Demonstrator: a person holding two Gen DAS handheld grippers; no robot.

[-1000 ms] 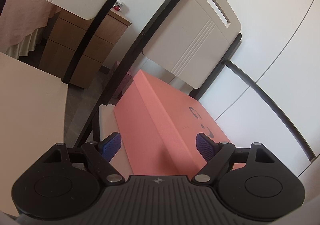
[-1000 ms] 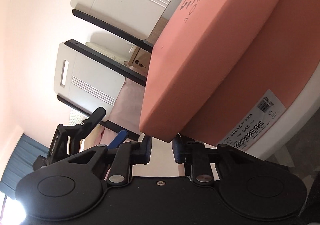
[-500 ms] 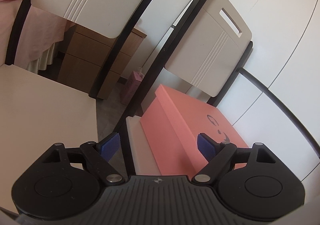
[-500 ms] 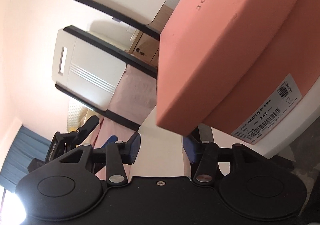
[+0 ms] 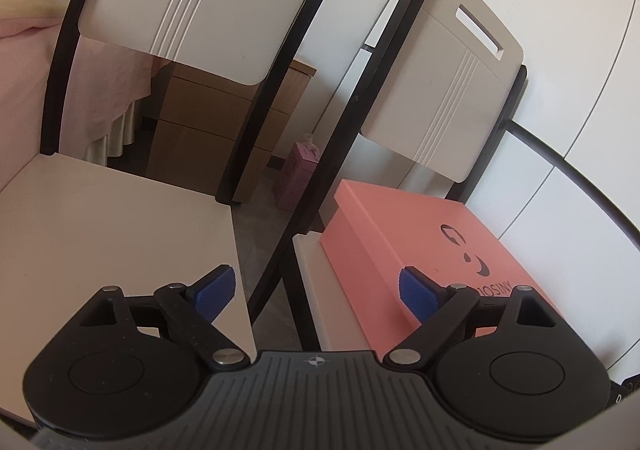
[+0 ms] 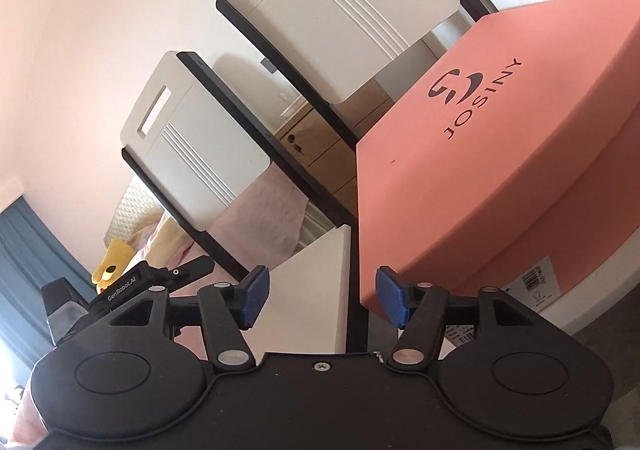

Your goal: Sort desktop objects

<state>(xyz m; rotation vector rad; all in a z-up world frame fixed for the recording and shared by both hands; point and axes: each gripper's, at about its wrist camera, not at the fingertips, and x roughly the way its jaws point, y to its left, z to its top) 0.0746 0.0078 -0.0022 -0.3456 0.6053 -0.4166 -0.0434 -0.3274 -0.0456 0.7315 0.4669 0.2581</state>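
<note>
my left gripper and right gripper are both opening with nothing between them, the pink box rests on a chair seat; it looks stiff, light cardboard, best pinched at its lid edge.

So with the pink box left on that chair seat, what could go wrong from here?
1. The box fills most of the seat, and its near corner seems to reach the seat's edge; a nudge might tip it off.
2. The right tongs are opening close beside that corner and could clip it when moving.
</note>
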